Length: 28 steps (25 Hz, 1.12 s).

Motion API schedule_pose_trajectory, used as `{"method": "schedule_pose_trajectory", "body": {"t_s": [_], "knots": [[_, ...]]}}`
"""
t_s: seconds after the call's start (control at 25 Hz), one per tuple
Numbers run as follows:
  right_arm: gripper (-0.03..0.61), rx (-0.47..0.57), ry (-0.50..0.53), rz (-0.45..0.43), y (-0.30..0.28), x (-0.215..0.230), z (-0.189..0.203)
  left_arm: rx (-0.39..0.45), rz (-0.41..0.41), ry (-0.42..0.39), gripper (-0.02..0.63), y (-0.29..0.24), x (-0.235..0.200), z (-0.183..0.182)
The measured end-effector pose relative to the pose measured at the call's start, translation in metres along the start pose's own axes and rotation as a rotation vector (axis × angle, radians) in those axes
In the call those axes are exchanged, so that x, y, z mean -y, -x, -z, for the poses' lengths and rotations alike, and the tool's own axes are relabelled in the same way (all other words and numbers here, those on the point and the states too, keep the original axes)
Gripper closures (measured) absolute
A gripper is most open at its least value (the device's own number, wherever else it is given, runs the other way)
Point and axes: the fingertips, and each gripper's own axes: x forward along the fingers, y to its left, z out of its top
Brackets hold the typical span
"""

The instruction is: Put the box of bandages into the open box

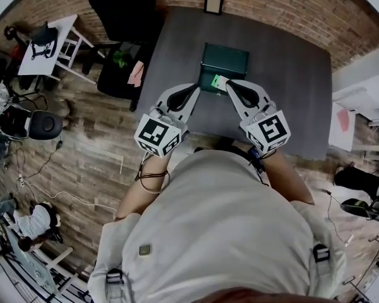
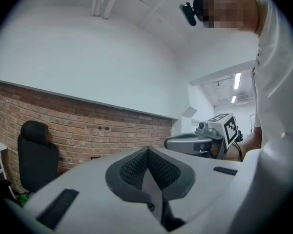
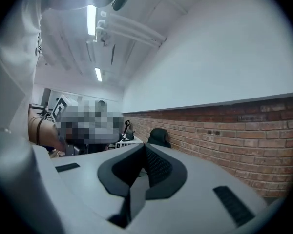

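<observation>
A dark green open box [image 1: 225, 62] stands mid-table on the grey table [image 1: 290, 87]. The small green-and-white box of bandages [image 1: 219, 82] sits at its near edge, right at the tip of my right gripper [image 1: 229, 85]. I cannot tell whether the tip touches it. In the right gripper view my right gripper [image 3: 145, 149] points up at the brick wall, jaws shut, nothing between them. My left gripper [image 1: 196, 89] sits just left of the bandage box. Seen in the left gripper view, my left gripper [image 2: 147, 152] is also shut and empty, and the right gripper [image 2: 200, 141] shows beside it.
A small black-framed object [image 1: 213, 4] stands at the table's far edge by the brick wall. A black office chair [image 1: 121, 11] is at the table's far left corner. A white side table [image 1: 47, 40] and cables lie on the wooden floor to the left.
</observation>
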Motion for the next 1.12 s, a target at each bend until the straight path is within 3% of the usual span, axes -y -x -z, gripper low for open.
{"method": "schedule_pose_trajectory", "body": {"t_s": [0.56, 1.12], "knots": [[0.557, 0.033, 0.011, 0.002, 0.052, -0.002, -0.022, 0.044, 0.020, 0.002, 0.598, -0.007, 0.042, -0.015], [0.557, 0.064, -0.007, -0.105, 0.162, 0.051, -0.007, 0.031, -0.113, 0.005, 0.598, -0.062, 0.140, -0.010]]}}
